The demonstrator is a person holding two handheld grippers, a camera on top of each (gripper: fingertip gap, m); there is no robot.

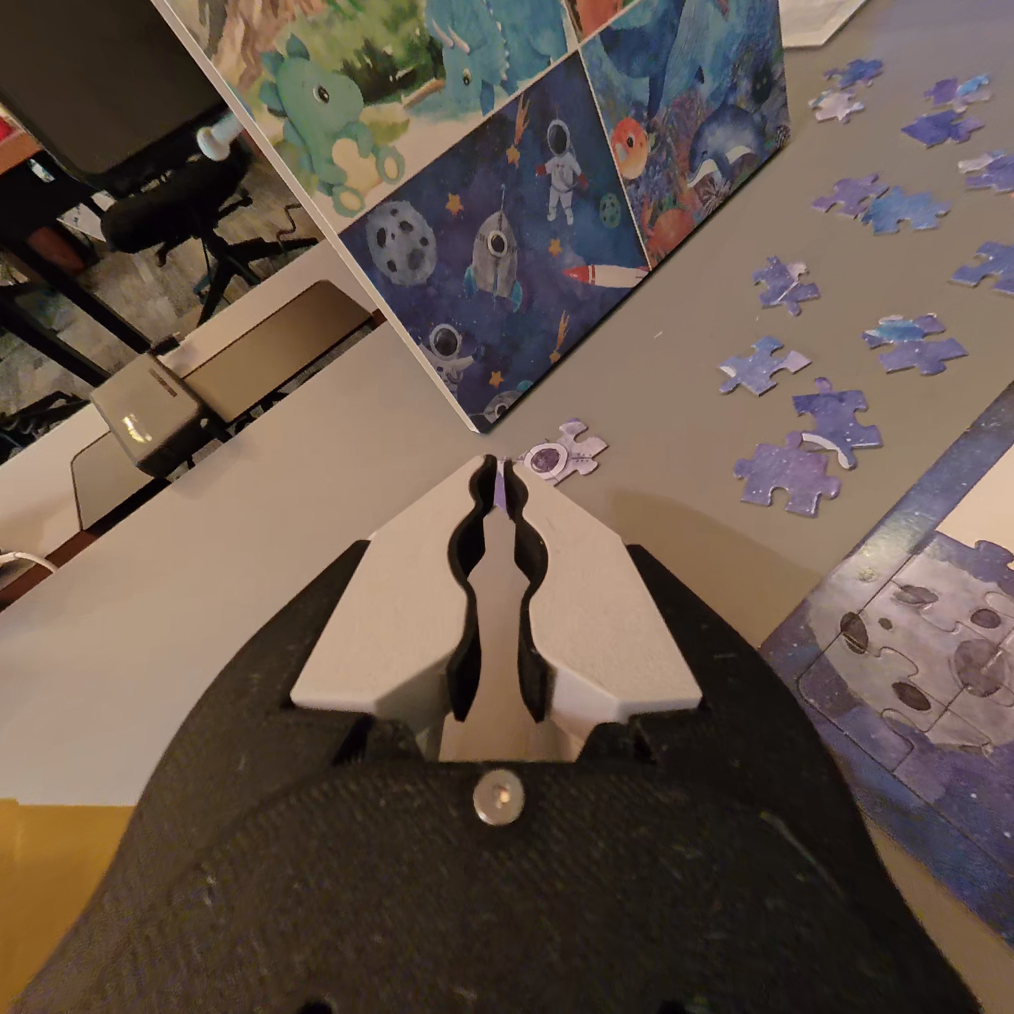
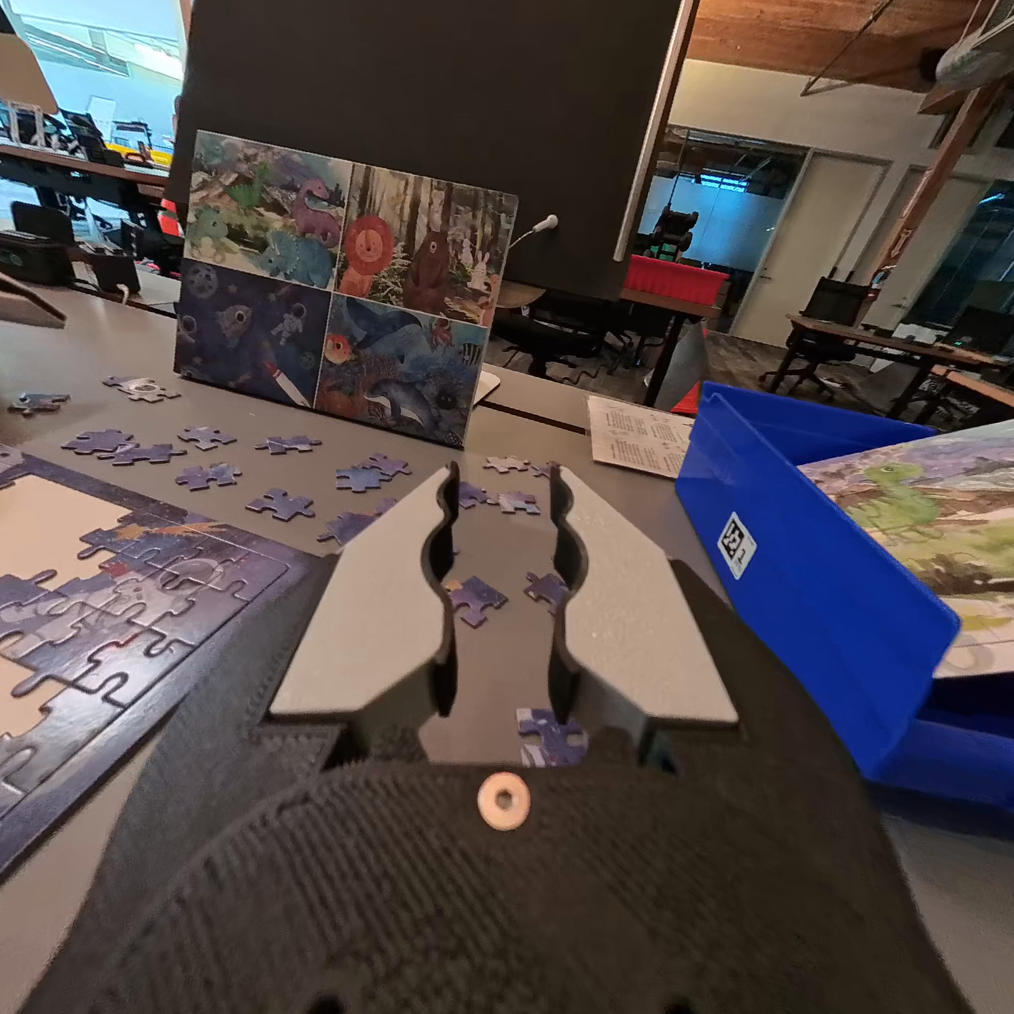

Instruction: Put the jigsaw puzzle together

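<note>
In the left wrist view your left gripper [image 1: 496,466] is pinched nearly together on what seems a thin lilac edge of the astronaut puzzle piece [image 1: 568,456], light stiff card best nipped by its rim, just near of the propped picture box [image 1: 494,263], while in the right wrist view your right gripper [image 2: 503,478] hangs with jaws apart, holding nothing, above loose purple pieces [image 2: 518,502] left of the blue bin [image 2: 812,592].

A pale purple puzzle piece [image 1: 568,450] with an astronaut's round helmet lies flat on the grey table [image 1: 274,548], at 12 o'clock in the left wrist view. The left gripper [image 1: 495,466] has its tips nearly together on a thin purple sliver at the piece's near edge; whether they pinch it cannot be told. The standing picture box [image 1: 494,247] rises just beyond.
</note>
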